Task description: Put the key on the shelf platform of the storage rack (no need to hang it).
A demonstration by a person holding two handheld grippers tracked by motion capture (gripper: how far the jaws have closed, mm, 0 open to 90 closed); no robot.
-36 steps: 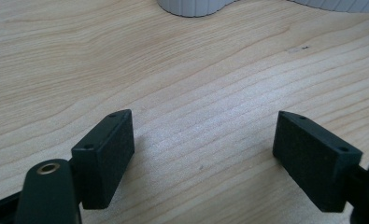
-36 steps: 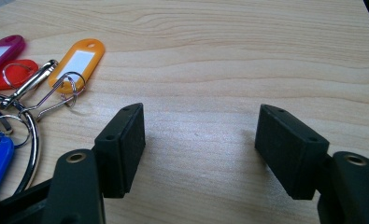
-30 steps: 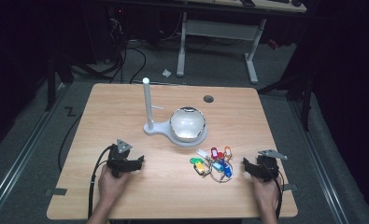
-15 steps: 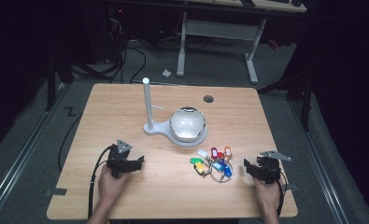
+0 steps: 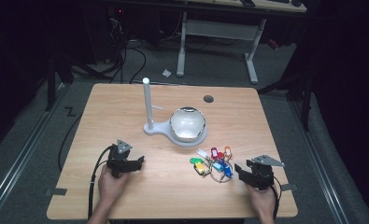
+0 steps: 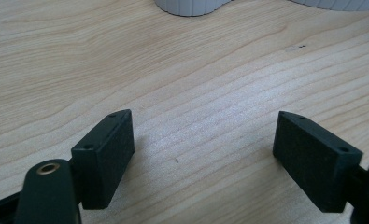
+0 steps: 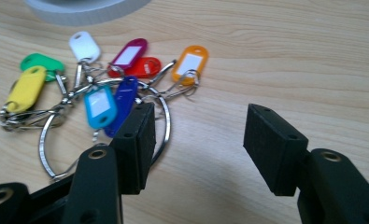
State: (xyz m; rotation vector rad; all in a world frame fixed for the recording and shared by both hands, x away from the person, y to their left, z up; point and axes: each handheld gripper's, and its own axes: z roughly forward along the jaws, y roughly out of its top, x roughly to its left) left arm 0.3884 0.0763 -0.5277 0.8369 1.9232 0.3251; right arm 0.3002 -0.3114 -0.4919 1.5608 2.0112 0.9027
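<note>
The right tongs [image 7: 198,144], jaws just narrowing yet still wide with nothing between them, hover at one key ring [image 7: 161,121] carrying eight coloured tags, near right on the tabletop [image 5: 126,107]. The left tongs [image 6: 203,154] gape wide, holding nothing.

From overhead on the person's side, the high view looks forward and down over the whole pale wooden table [image 5: 126,107], taking in both hand-held grippers from far off. The left gripper [image 6: 203,144] view skims low over bare wood just ahead of its jaws. The right gripper [image 7: 198,140] view sits equally close, facing the bunch of coloured plastic key tags on metal rings [image 7: 102,88], which the high view [image 5: 213,164] shares.
</note>
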